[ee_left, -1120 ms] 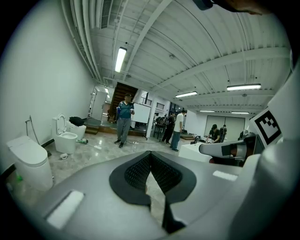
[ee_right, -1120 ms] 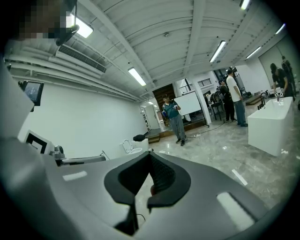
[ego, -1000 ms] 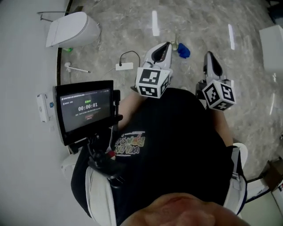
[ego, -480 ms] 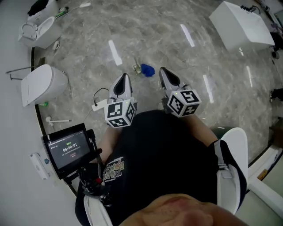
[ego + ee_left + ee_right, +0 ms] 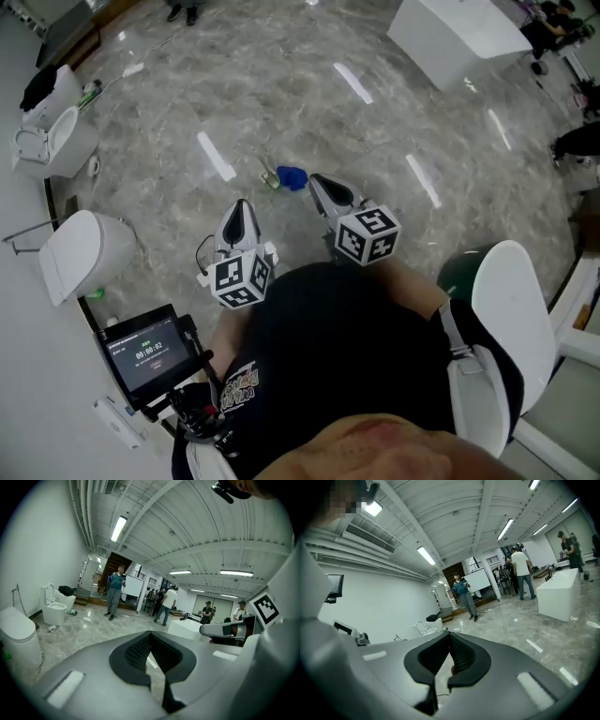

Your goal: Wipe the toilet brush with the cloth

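Note:
A crumpled blue cloth [image 5: 292, 177] lies on the marble floor, with a small pale green item [image 5: 270, 177] right beside it; what that item is I cannot tell. No toilet brush shows clearly in any view. My right gripper [image 5: 315, 181] points at the cloth, its tip just short of it, jaws shut and empty [image 5: 450, 635]. My left gripper [image 5: 239, 207] hangs lower left of the cloth, well apart from it, also shut on nothing [image 5: 149, 634].
A closed white toilet [image 5: 80, 253] stands at the left, an open one [image 5: 45, 141] farther back. A white box [image 5: 455, 33] sits at the top right, a white chair [image 5: 511, 319] at the right. A screen [image 5: 145, 352] is mounted at my lower left. People [image 5: 115, 595] stand far off.
The head view has swung round, so the toilets slid left and the white box came in. Both grippers shifted left and down in the picture and stayed shut; the cloth now lies nearer the right tip.

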Demonstrator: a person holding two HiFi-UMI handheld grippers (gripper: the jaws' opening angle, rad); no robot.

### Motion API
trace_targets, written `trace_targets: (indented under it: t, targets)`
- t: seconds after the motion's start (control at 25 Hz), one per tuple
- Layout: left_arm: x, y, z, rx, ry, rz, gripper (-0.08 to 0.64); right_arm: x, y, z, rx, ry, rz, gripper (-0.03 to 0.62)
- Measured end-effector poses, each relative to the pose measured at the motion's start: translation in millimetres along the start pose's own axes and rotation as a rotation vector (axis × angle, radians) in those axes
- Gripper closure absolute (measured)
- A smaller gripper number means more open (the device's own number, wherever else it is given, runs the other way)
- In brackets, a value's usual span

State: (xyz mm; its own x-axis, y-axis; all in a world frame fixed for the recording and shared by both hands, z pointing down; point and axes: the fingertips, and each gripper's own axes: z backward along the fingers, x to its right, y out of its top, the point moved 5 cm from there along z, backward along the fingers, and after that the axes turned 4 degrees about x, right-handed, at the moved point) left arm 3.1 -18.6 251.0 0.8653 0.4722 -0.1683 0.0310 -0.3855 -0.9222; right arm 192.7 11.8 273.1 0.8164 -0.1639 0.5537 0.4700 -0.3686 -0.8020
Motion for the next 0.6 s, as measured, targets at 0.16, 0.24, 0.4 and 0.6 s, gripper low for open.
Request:
trace_targets:
  t: [0.16, 0.24, 0.4, 0.6]
  targets:
    - [1.1, -13.4, 10.9, -0.039, -0.034, -0.006, 0.56, -2.9, -15.6, 16.4, 0.006, -0.04, -0.024, 0.589]
    - [4.6, -17.4, 14.8, -0.058, -0.059, -0.008, 0.56, -5.6, -20.0, 27.2, 0.011, -0.06, -0.034, 0.589]
    - [16.8, -23.3, 15.1, -0.085, -0.126, -0.01, 0.56, -7.5, -23.3, 48.2, 0.027, -0.105, -0.031, 0.589]
    - [24.9, -26.9, 15.6, -0.098, -0.17, -0.009, 0.56, -9.4, -24.7, 60.2, 0.032, -0.135, -0.022, 0.589]
